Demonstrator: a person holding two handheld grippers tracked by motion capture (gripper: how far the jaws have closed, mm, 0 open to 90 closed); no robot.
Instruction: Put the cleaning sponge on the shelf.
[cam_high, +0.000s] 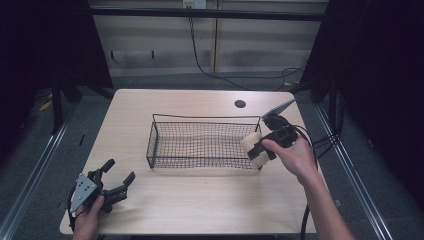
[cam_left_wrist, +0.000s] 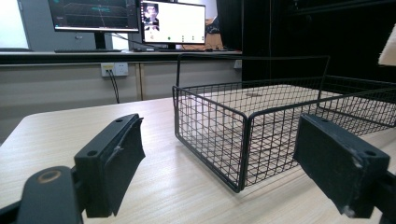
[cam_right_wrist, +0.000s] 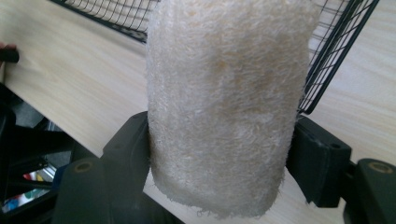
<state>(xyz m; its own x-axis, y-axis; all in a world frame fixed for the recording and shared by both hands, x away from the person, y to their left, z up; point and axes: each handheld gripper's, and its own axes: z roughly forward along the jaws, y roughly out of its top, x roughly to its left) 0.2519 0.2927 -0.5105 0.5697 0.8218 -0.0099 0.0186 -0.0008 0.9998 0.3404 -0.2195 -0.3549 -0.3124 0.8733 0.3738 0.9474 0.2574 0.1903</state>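
Your right gripper (cam_high: 261, 148) is clamped across a loofah (cam_right_wrist: 224, 102) whose long axis crosses the jaws, holding it at the basket's (cam_high: 200, 120) right end wall, while your left gripper (cam_high: 116, 179), jaws apart, sits well off by the near-left corner.

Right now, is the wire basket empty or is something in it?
Empty: the wire basket shows bare mesh inside; the loofah sits in the right claw at its end.
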